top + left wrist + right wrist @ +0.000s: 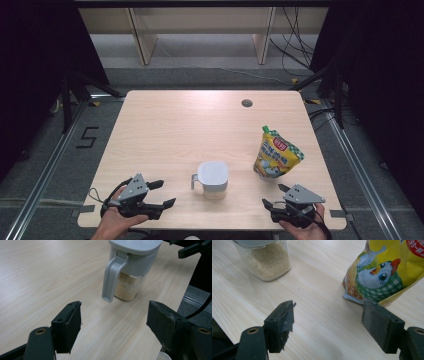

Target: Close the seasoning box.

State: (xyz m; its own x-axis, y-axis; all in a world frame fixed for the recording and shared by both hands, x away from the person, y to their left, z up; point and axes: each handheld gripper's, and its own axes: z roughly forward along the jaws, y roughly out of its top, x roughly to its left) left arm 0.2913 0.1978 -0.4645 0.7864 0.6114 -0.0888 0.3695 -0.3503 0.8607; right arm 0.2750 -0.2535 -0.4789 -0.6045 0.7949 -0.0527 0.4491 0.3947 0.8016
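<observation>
While upright, clear jar (128, 285) shows beige granules, grey lid.

Overhead view faces forward; both claw views close, sharing jar (130, 267).

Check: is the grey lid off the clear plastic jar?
No, the grey lid sits closed on the clear plastic jar of beige granules.

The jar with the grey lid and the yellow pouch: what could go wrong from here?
1. The jar is tall with a side handle; a push from the open left hand-held gripper could tip it and perhaps spill the granules.
2. The yellow pouch stands upright on a narrow base near the open right hand-held gripper; a nudge may topple it.
</observation>
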